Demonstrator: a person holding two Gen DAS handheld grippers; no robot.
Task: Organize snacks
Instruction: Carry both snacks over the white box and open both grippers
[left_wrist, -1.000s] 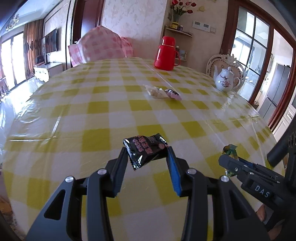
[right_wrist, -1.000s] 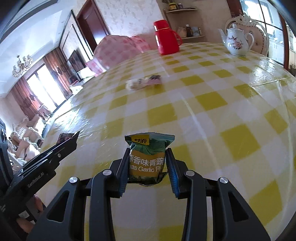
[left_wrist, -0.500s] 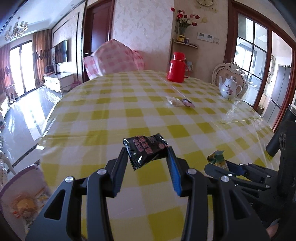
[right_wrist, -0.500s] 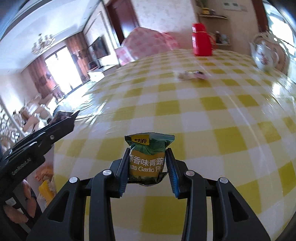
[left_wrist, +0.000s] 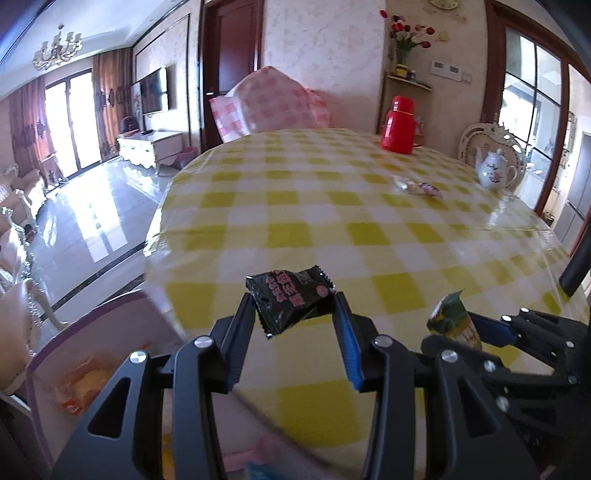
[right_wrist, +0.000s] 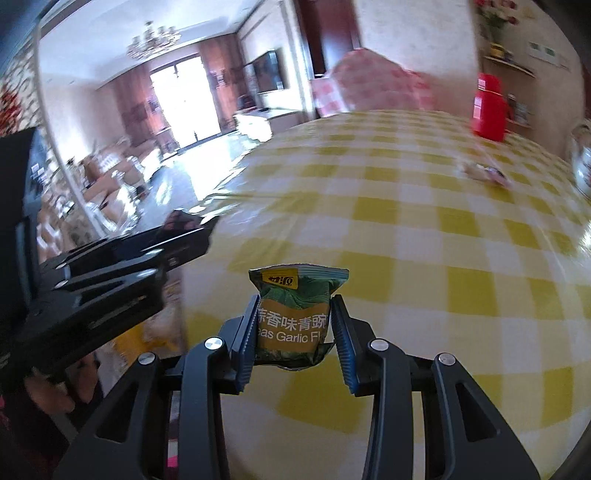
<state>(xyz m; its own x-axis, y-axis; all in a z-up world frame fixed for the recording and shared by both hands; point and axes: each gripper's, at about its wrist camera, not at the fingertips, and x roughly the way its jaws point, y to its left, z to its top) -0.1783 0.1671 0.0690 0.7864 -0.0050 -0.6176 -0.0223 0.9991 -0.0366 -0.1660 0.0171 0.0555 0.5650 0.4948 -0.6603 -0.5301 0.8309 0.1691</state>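
A black snack packet (left_wrist: 290, 301) is clamped in the left tool (left_wrist: 295, 314), a green pea packet (right_wrist: 295, 314) in the right tool (right_wrist: 295, 325), both lower centre. Neither is yet stowed; a loose snack (left_wrist: 417, 186) remains on the table (left_wrist: 332, 229), upper right.

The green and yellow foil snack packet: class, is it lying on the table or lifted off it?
Lifted: the green and yellow foil snack packet is clamped upright in the right tongs.
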